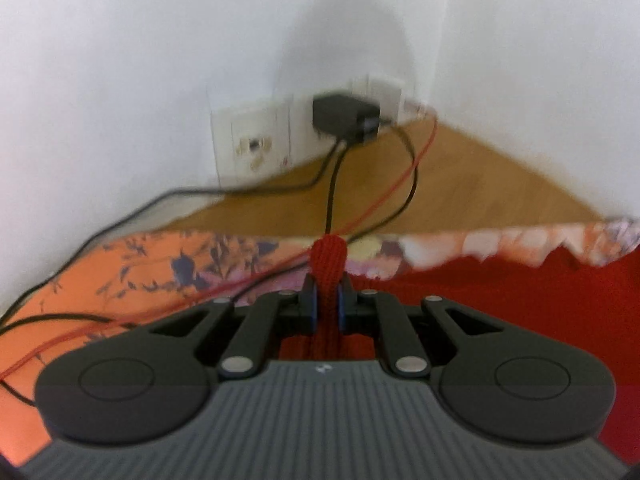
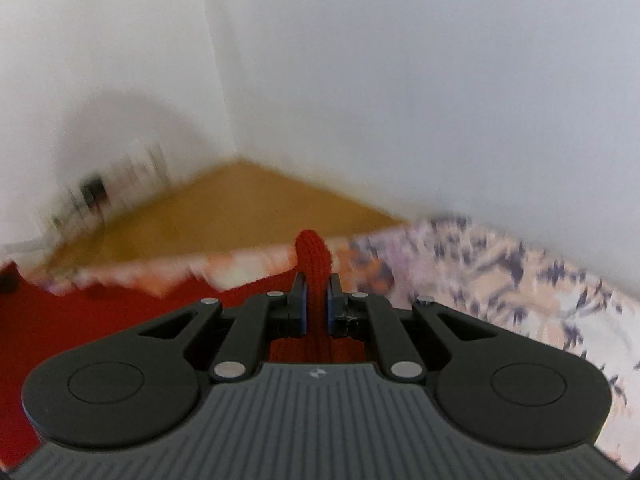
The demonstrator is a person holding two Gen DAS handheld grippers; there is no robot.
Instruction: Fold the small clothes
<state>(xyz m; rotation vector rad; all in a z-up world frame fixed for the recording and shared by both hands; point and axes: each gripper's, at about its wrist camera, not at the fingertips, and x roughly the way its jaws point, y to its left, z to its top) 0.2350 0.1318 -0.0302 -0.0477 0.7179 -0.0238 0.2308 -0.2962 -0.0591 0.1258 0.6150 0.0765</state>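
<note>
White walls corner a floral cloth point(image 1: 160, 264); both grippers' fingers point(image 1: 309, 300) point(image 2: 299, 296) pinch the red knit garment point(image 1: 520, 300).

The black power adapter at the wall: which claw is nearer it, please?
Left. The left claw faces the black power adapter beyond the bed edge; the right claw sees it far off left.

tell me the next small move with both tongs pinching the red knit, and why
Probably carry both tongs forward together and lay the pinched edge down over the rest of the red knit garment. The left tongs and right tongs each clamp a fold of knit, raised above the floral cloth, so the fold looks mid-way. Keep clear of the cables.
</note>
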